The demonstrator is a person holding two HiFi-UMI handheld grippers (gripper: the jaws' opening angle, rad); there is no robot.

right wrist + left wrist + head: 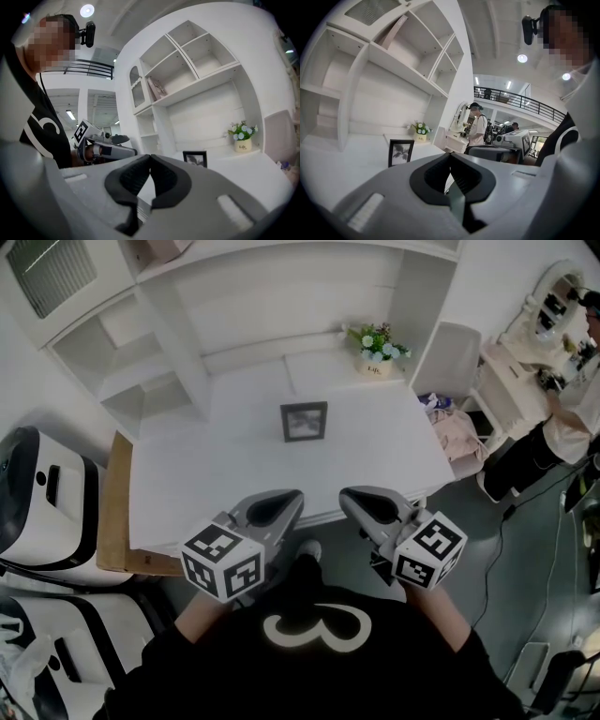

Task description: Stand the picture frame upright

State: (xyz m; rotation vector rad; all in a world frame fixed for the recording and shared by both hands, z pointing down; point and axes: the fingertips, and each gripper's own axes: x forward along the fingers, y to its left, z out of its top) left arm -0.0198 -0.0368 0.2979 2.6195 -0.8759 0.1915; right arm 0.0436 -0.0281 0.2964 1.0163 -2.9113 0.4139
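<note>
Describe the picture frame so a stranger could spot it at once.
Start at the white desk under the white shelving. Near its middle stands the picture frame. It is the only dark-edged rectangle there; the flower pot farther back on the right is pale and topped with blooms.

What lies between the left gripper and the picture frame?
Nothing: the stretch of desk between the left gripper and the picture frame is bare, as the head view shows.

White table (216,486), upright picture frame (304,421)
</note>
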